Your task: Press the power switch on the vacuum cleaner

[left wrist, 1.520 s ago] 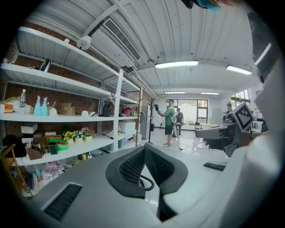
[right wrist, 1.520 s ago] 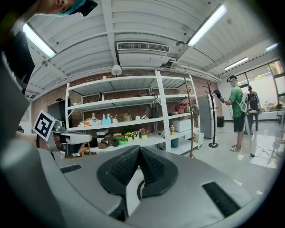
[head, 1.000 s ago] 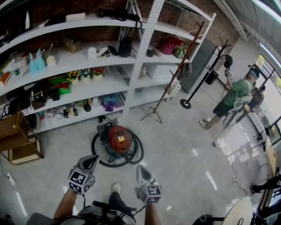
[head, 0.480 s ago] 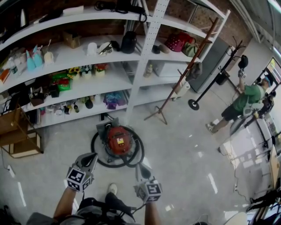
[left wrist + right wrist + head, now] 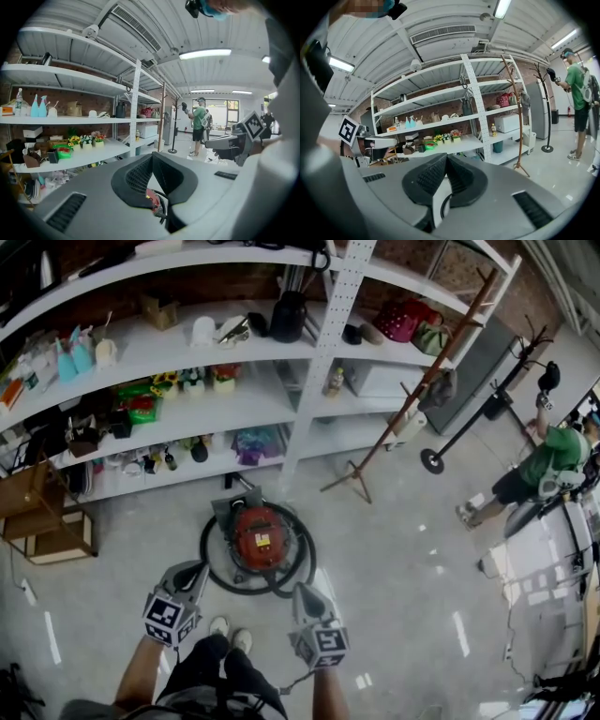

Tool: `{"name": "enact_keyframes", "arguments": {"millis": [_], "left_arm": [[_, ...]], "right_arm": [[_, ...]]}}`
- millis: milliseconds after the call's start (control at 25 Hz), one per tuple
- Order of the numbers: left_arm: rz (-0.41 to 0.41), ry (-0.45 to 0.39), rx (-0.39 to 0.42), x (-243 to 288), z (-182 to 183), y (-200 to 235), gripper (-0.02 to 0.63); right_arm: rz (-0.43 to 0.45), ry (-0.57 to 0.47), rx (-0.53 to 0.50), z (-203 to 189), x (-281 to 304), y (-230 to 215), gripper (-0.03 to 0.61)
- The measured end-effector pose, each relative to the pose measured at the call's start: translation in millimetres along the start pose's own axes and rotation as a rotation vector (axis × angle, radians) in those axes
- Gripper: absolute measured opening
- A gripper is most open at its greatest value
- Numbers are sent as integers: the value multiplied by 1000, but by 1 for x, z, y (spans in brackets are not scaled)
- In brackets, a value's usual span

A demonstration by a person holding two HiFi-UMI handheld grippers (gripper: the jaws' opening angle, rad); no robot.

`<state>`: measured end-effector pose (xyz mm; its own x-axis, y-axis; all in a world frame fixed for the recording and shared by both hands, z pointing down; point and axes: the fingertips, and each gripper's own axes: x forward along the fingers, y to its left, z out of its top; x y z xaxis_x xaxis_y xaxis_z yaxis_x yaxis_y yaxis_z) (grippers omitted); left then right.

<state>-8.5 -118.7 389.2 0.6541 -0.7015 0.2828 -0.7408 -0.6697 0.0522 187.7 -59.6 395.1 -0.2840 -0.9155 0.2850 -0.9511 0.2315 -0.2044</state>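
The vacuum cleaner (image 5: 259,534) is a red canister on the floor with its black hose (image 5: 208,561) coiled round it. A small yellow label sits on its top; I cannot make out the switch. My left gripper (image 5: 192,571) is shut and hangs just left of and short of the canister. My right gripper (image 5: 303,591) is also shut, just right of the hose loop. Neither touches the vacuum. In the left gripper view the shut gripper (image 5: 151,157) shows a sliver of the red vacuum (image 5: 153,201) below its pads. In the right gripper view the gripper (image 5: 446,157) holds nothing.
White shelving (image 5: 234,399) full of small items stands right behind the vacuum. A wooden coat stand (image 5: 394,418) and a black pole stand (image 5: 433,461) are to the right, a wooden crate (image 5: 58,542) to the left. A person in green (image 5: 553,457) stands far right. My shoes (image 5: 231,635) are below.
I have stepped closer: the vacuum now lies nearer to both grippers and my feet are side by side. Both grippers stay shut at about the same spacing.
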Motion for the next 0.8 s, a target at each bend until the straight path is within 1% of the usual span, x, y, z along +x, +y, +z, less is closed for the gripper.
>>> {"name": "enact_keyframes", "arguments": {"millis": [240, 560, 800], "left_arm": [[-5, 14, -15, 33, -19, 17, 8], [-21, 56, -19, 78, -65, 42, 8], [-28, 76, -51, 106, -102, 62, 9]], "right_arm": [[8, 24, 26, -22, 32, -14, 12], [25, 65, 39, -62, 88, -26, 12], [9, 77, 63, -94, 121, -43, 12]]}}
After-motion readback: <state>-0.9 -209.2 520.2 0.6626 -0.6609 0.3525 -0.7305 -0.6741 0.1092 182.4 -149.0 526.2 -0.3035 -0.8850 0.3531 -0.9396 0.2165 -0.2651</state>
